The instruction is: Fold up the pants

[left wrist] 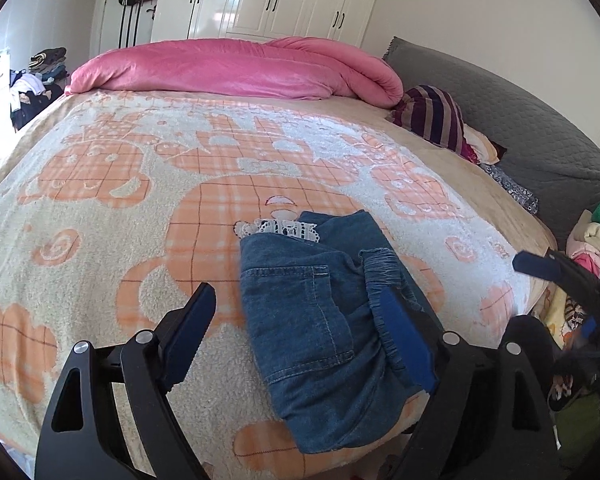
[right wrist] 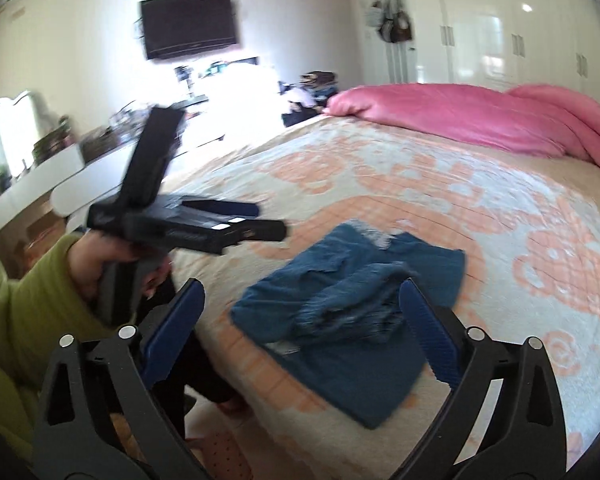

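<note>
The blue denim pants (left wrist: 320, 320) lie folded into a compact bundle on the bed's orange-and-white blanket (left wrist: 140, 200), near the front edge, with white lace trim at the far end. My left gripper (left wrist: 300, 304) is open and empty above the bundle, its right finger (left wrist: 408, 340) over the elastic waistband. In the right wrist view the pants (right wrist: 352, 312) lie between the fingers of my open, empty right gripper (right wrist: 300, 300), which hovers above them. The left gripper (right wrist: 268, 220) shows there in a hand with a green sleeve. The right gripper's tip (left wrist: 536, 264) shows at the left wrist view's right edge.
A rolled pink duvet (left wrist: 240, 68) lies across the far end of the bed. A striped cushion (left wrist: 432, 116) and grey headboard (left wrist: 520, 128) are at the right. Clothes pile (left wrist: 592, 240) beside the bed. A white wardrobe (left wrist: 268, 0) stands behind; a TV (right wrist: 188, 24) hangs above a desk.
</note>
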Action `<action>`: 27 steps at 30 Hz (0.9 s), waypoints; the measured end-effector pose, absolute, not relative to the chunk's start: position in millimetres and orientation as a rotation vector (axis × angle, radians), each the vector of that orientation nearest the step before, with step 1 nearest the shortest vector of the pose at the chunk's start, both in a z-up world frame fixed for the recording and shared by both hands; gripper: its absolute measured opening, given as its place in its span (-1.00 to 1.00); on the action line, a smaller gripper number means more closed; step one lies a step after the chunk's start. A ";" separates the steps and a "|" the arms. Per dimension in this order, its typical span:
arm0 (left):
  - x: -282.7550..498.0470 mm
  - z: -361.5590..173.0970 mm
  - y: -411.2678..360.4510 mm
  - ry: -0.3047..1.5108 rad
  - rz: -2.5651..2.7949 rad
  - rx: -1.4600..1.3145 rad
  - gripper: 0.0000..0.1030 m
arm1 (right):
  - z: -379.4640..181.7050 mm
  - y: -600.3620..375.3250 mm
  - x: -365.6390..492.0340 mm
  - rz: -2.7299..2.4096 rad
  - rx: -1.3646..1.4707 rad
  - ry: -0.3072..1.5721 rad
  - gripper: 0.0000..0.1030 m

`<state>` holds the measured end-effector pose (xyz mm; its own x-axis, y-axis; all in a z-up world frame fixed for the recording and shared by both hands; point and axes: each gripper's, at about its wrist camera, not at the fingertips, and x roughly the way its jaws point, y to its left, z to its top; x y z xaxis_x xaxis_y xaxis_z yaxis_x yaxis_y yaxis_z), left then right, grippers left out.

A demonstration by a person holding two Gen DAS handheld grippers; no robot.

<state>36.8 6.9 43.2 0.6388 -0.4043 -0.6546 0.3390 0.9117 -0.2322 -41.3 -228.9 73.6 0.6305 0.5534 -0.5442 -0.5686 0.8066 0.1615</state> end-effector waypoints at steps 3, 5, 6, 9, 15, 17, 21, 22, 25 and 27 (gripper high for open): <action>43.9 33.3 7.4 0.792 -0.412 -0.104 0.62 | 60.0 -238.1 -21.1 0.535 -0.022 0.684 0.82; 49.0 26.0 5.7 0.812 -0.407 -0.105 0.62 | 45.6 -246.9 -4.0 0.489 0.027 0.738 0.82; 50.6 22.5 5.4 0.817 -0.404 -0.105 0.62 | 36.1 -251.8 6.6 0.471 0.061 0.773 0.82; 59.2 8.4 3.8 0.845 -0.390 -0.108 0.62 | 12.6 -260.6 29.2 0.412 0.118 0.849 0.82; 79.9 -21.9 0.4 0.919 -0.387 -0.148 0.62 | -25.1 -259.4 65.1 0.447 0.229 0.989 0.82; 86.4 -31.2 -0.5 0.946 -0.396 -0.173 0.62 | -36.7 -256.1 72.9 0.493 0.267 1.023 0.82; 91.6 -36.7 -8.2 0.930 -0.426 -0.173 0.43 | -43.6 -251.6 77.7 0.540 0.290 0.999 0.45; 92.9 -37.6 -12.2 0.938 -0.458 -0.192 0.06 | -42.7 -248.9 78.7 0.588 0.302 0.996 -0.16; 88.0 -26.4 -23.8 0.899 -0.453 -0.155 -0.24 | -32.2 -242.2 74.8 0.627 0.306 0.946 -0.56; 88.6 -16.0 -28.4 0.868 -0.456 -0.145 -0.25 | -17.0 -237.2 71.3 0.635 0.278 0.892 -0.62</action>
<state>88.5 -28.4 -16.0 0.5578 -0.4425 -0.7022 0.3267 0.8948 -0.3043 71.3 -237.2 -17.0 0.4615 0.6201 -0.6344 -0.3972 0.7839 0.4773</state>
